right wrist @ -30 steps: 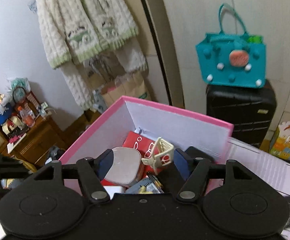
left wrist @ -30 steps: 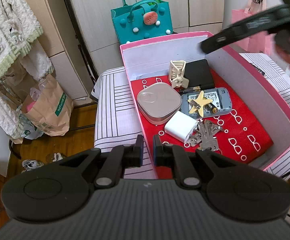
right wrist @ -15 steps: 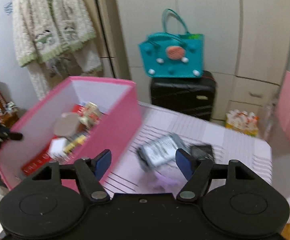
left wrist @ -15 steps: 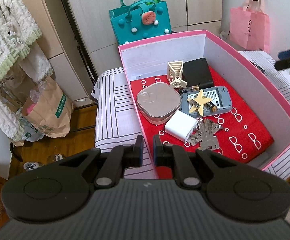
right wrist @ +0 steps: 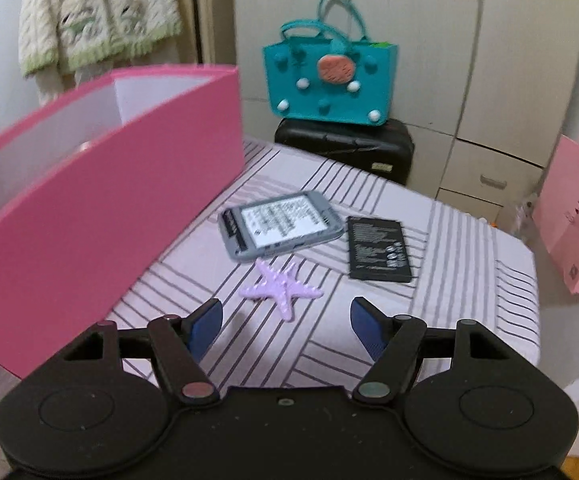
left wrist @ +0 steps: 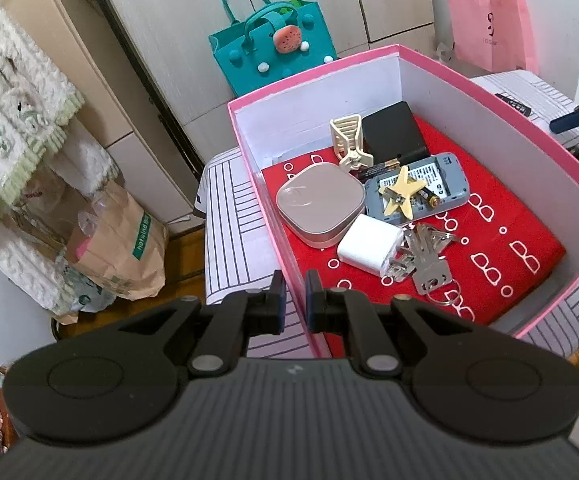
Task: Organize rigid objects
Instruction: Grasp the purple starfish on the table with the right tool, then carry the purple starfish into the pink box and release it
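A pink box (left wrist: 313, 76) with a red liner holds a rounded pinkish case (left wrist: 317, 204), a white charger (left wrist: 369, 250), keys (left wrist: 429, 268), a grey device with a yellow star (left wrist: 403, 196) on it, a cream hair claw (left wrist: 347, 140) and a black block (left wrist: 393, 134). My left gripper (left wrist: 294, 300) is shut on the box's near-left wall. Outside the box (right wrist: 101, 208), my right gripper (right wrist: 285, 324) hangs open just above the striped table, close to a lilac starfish (right wrist: 279, 288). Beyond the starfish lie a grey device (right wrist: 279, 226) and a black battery (right wrist: 377, 254).
A teal bag (right wrist: 329, 80) stands on a black suitcase (right wrist: 345, 148) behind the table. A pink bag (right wrist: 573, 216) hangs at the right. The striped cloth (right wrist: 449, 320) ends close on the right. A cardigan and a paper bag (left wrist: 121, 248) are on the left.
My right gripper has swung out of the box to the right and sunk low over the table, bringing the starfish, device and battery into view. The left gripper keeps its hold on the box wall.
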The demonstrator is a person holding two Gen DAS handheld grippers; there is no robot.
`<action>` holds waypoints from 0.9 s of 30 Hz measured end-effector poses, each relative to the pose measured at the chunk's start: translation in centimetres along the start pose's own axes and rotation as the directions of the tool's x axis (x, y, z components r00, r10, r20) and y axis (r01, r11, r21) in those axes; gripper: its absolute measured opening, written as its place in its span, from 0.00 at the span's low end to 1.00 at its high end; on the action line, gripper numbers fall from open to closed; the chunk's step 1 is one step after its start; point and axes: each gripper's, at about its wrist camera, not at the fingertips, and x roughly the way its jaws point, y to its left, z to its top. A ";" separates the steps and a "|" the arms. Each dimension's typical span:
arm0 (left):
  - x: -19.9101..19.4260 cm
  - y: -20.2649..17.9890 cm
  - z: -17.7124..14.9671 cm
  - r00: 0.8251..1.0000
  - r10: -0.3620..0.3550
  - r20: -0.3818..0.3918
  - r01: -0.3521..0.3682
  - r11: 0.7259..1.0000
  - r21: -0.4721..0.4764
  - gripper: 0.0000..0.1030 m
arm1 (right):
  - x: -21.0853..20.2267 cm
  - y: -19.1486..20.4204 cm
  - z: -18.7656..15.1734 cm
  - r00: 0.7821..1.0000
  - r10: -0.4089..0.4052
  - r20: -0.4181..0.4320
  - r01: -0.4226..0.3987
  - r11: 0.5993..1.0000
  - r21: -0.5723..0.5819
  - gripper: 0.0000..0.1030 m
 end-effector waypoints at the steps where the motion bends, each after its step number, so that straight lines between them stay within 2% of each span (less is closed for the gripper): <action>1: 0.0 0.0 0.0 1.000 0.002 0.000 -0.002 1.000 0.001 0.08 | 0.4 0.1 0.1 1.000 0.003 -0.005 -0.003 1.000 -0.002 0.73; 7: 0.0 -0.1 0.0 1.000 0.005 -0.002 -0.005 1.000 0.005 0.08 | 2.8 -0.4 0.9 1.000 -0.008 0.017 0.005 0.991 0.135 0.74; 12: 0.0 -0.1 -0.1 1.000 0.008 -0.002 -0.008 1.000 0.004 0.08 | 3.2 0.7 0.7 0.998 -0.050 0.034 0.046 0.993 0.110 0.74; 15: 0.0 -0.1 -0.2 1.000 0.015 0.002 -0.015 1.000 0.012 0.08 | 2.8 0.7 0.7 0.997 -0.066 0.041 0.060 0.990 0.127 0.57; 22: -0.1 0.0 -0.3 1.000 0.009 0.003 -0.009 1.000 0.006 0.08 | 1.8 1.1 0.2 0.998 -0.052 0.037 0.046 0.989 0.142 0.57; 27: -0.1 0.1 -0.3 1.000 0.003 0.005 -0.003 1.000 0.009 0.08 | -0.7 1.9 0.6 0.996 -0.030 0.084 0.018 0.990 0.137 0.57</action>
